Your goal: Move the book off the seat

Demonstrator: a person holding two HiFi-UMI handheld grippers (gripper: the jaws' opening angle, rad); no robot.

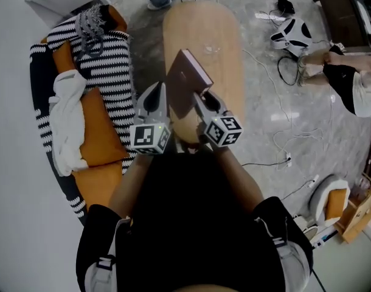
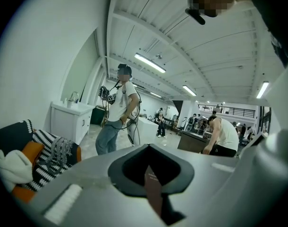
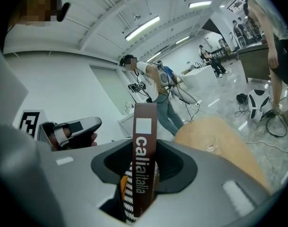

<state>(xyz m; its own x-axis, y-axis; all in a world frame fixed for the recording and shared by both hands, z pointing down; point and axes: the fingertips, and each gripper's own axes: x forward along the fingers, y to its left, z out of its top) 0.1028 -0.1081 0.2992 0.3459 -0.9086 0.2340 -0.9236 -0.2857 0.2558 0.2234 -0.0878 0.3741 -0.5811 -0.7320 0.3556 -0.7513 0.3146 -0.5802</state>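
Note:
The book (image 1: pixel 187 81) is dark maroon and hangs in the air over the near end of an oval wooden table (image 1: pixel 225 35), tilted. My right gripper (image 1: pixel 204 99) is shut on its spine (image 3: pixel 145 145), which carries white lettering. My left gripper (image 1: pixel 156 96) sits at the book's left edge. A thin maroon strip of the book (image 2: pixel 152 186) shows between its jaws, which look shut on it. The seat is a black-and-white striped sofa (image 1: pixel 109 72) with orange cushions (image 1: pixel 97 132), to the left of both grippers.
A white cloth (image 1: pixel 67 120) and a grey scarf (image 1: pixel 91 26) lie on the sofa. A person (image 2: pixel 118 112) stands beyond the table's far end. Another person (image 1: pixel 356 84) bends at the right. A white and black object (image 1: pixel 292 35) and cables (image 1: pixel 283 132) lie on the floor.

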